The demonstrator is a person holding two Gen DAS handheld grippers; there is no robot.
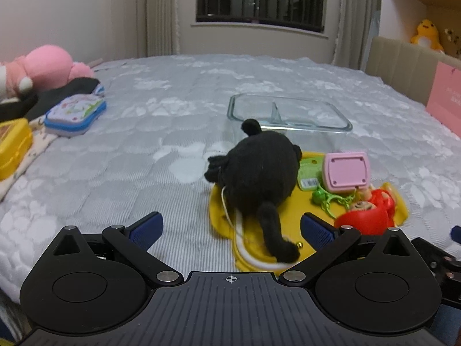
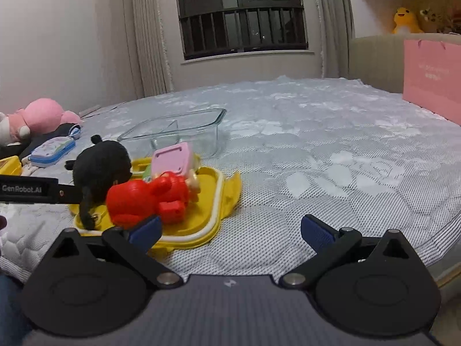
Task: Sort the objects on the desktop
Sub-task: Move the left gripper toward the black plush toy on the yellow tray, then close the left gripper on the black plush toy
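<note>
A black plush toy (image 1: pixel 259 173) (image 2: pixel 100 164) lies on a yellow lid-like tray (image 1: pixel 294 216) (image 2: pixel 207 199) on the bed. Beside it on the tray are a pink box-shaped toy (image 1: pixel 345 171) (image 2: pixel 173 158), a red figure (image 1: pixel 371 213) (image 2: pixel 144 199) and a green keyring (image 1: pixel 328 199). Behind them stands a divided clear glass container (image 1: pixel 288 112) (image 2: pixel 178 129). My left gripper (image 1: pixel 230 230) is open just short of the plush toy's tail. My right gripper (image 2: pixel 230 230) is open over bare bedding, with its left finger in front of the red figure.
At the far left lie a pink plush (image 1: pixel 49 69) (image 2: pixel 40 118), a blue tin case (image 1: pixel 76 114) (image 2: pixel 53 148) and a yellow box (image 1: pixel 14 147). A pink paper bag (image 1: pixel 446 101) (image 2: pixel 432 80) stands by the headboard at the right. The bed's front edge runs close below the right gripper.
</note>
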